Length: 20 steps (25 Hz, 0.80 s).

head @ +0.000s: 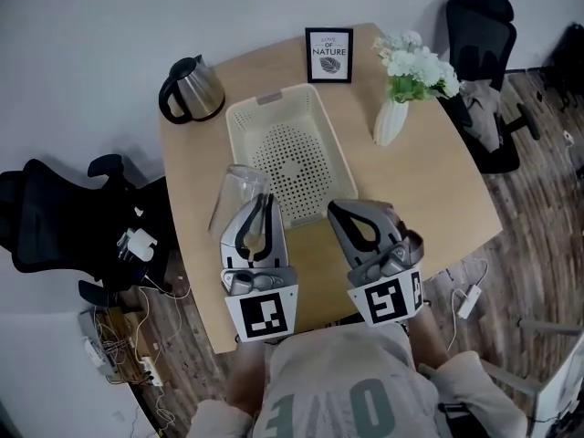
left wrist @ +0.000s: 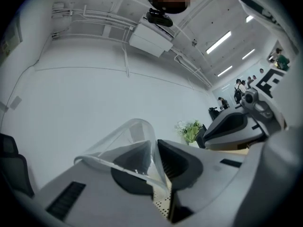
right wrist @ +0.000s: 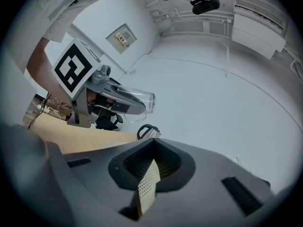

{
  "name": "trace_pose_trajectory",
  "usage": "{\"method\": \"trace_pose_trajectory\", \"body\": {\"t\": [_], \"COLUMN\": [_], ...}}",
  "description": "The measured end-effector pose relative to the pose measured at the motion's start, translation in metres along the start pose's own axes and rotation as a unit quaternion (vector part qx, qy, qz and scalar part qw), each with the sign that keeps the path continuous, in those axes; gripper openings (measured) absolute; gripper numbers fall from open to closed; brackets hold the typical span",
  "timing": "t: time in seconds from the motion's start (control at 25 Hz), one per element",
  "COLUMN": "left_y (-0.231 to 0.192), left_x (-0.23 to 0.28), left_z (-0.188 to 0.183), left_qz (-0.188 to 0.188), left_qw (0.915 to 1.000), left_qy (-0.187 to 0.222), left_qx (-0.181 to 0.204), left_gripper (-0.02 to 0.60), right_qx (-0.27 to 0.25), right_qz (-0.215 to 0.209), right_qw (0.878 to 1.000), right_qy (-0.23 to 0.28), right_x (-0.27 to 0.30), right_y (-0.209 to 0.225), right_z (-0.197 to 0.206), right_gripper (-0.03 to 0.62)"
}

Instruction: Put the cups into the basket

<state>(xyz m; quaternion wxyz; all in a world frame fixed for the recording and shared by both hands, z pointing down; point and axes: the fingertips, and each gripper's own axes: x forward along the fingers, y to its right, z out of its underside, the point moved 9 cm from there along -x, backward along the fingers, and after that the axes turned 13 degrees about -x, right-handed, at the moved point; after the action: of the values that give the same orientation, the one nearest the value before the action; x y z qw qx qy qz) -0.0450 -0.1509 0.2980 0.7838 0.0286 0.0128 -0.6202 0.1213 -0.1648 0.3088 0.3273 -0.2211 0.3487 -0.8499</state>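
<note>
- Over the surface's (head: 429, 190) near edge, the left tool (head: 258, 201) tilts forward, jaws pinched on the clear cup's (head: 233, 190) wall; cup held just left of the basket (head: 274, 104);
- right tool (head: 341, 212) alongside, jaws together, empty.

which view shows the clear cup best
The left gripper view: the clear cup fills the foreground, its wall pinched by the left gripper. The head view shows it faint over the table; the right gripper view, small and side-on.

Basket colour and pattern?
Cream basket, its floor perforated with rows of small holes. Shows best in the head view.
</note>
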Motion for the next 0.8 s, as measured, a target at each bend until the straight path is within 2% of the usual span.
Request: {"method": "trace_pose_trajectory", "body": {"t": [0.2, 0.36, 0.44, 0.6, 0.8], "left_y": [-0.003, -0.004, -0.008, -0.016, -0.019], "left_x": [0.035, 0.057, 0.069, 0.090, 0.113], "left_z": [-0.004, -0.004, 0.000, 0.018, 0.035], "left_qz": [0.017, 0.020, 0.023, 0.035, 0.047], "left_qw": [0.9979, 0.9968, 0.9944, 0.9858, 0.9696], "left_qy": [-0.031, -0.053, -0.076, -0.140, -0.209], "left_qx": [0.055, 0.056, 0.069, 0.085, 0.118], "left_gripper": [0.043, 0.043, 0.043, 0.043, 0.043], "right_qx": [0.001, 0.005, 0.009, 0.017, 0.030], "right_qz": [-0.014, -0.021, -0.023, -0.030, -0.036], "right_qw": [1.000, 1.000, 1.000, 0.999, 0.999], "right_qy": [0.012, 0.014, 0.015, 0.017, 0.021], "right_x": [0.014, 0.022, 0.028, 0.038, 0.050], "right_y": [0.008, 0.014, 0.016, 0.018, 0.020], "right_z": [0.009, 0.019, 0.024, 0.033, 0.043], "right_gripper": [-0.002, -0.002, -0.002, -0.002, -0.002]}}
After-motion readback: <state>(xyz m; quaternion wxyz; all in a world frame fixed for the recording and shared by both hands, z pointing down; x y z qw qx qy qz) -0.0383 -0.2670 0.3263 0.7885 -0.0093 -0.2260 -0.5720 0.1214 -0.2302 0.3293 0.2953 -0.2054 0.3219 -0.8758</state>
